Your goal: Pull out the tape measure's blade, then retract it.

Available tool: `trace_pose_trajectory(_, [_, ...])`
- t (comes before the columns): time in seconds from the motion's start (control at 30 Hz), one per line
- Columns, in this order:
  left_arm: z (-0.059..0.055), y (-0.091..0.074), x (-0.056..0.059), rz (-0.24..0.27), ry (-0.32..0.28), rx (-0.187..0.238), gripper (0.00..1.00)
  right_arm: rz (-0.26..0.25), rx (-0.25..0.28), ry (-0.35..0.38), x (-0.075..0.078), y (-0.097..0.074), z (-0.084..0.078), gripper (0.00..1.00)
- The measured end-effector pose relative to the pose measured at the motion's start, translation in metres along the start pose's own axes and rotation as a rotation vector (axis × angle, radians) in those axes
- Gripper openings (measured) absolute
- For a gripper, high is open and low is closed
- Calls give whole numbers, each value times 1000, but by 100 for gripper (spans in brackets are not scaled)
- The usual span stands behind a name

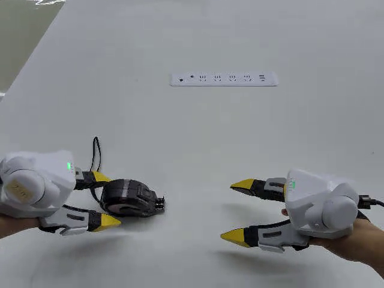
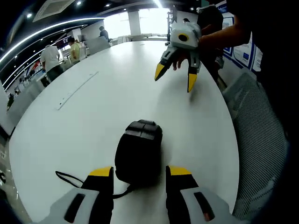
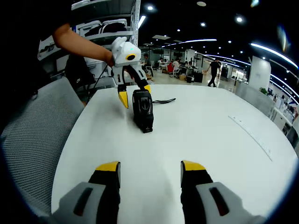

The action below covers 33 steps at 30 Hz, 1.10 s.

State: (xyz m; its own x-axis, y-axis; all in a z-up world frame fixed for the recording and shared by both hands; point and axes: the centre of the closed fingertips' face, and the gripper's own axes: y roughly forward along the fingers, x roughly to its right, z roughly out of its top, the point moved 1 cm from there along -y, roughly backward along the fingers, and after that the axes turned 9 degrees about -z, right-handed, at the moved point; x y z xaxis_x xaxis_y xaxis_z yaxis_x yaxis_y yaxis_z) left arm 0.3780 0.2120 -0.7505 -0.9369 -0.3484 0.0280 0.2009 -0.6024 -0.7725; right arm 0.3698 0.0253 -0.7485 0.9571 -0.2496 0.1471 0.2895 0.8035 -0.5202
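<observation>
An open-plan office (image 3: 201, 60) surrounds the broad white table (image 1: 198, 138), where a power strip (image 1: 223, 79) lies. The black tape measure (image 1: 129, 198) rests between the left gripper's (image 1: 111, 199) spread jaws. The right gripper (image 1: 229, 211) gapes wide, well apart.

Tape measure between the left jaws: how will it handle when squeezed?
The tape measure looks rigid, probably dense: should hold shape. It seems to stand on its narrow edge, so a side push may tip it. The smooth table likely lets it slide.
</observation>
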Motion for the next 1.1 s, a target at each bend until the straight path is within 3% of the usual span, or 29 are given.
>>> trace_pose_trajectory(0.27, [-5,3,-4,-47,56,-75,29,30,0,-46,1,16,5,45])
trace_pose_trajectory(0.77, [-6,4,-4,-80,59,-95,27,89,16,-86,-1,47,19,38])
trace_pose_trajectory(1.1, [-6,5,-5,-103,66,-146,27,119,19,-85,-5,68,28,33])
